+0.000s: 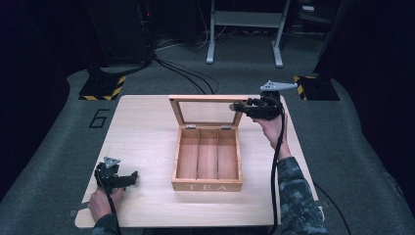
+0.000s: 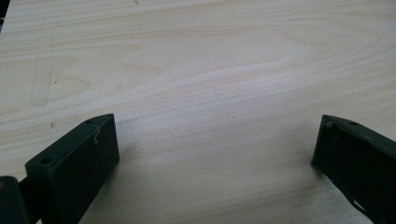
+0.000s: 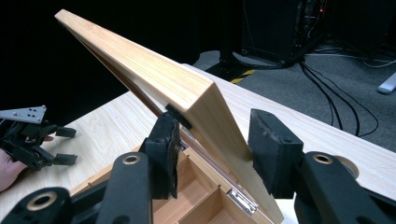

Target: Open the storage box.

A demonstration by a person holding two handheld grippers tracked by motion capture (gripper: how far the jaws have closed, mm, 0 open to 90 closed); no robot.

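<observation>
Right gripper view: tool (image 3: pixel 215 154) clamping lid (image 3: pixel 154 79) (hinge (image 3: pixel 242 201) visible)

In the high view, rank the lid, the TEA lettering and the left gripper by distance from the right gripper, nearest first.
1. Lid: clamped at its right edge by the right gripper.
2. TEA lettering: on the box's front wall.
3. Left gripper: at the table's near left corner.

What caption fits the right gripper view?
Right tongs clamp the raised lid of the wooden tea box at its side edge.

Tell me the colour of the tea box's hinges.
Silver metal; one hinge shows best in the right gripper view.
</observation>
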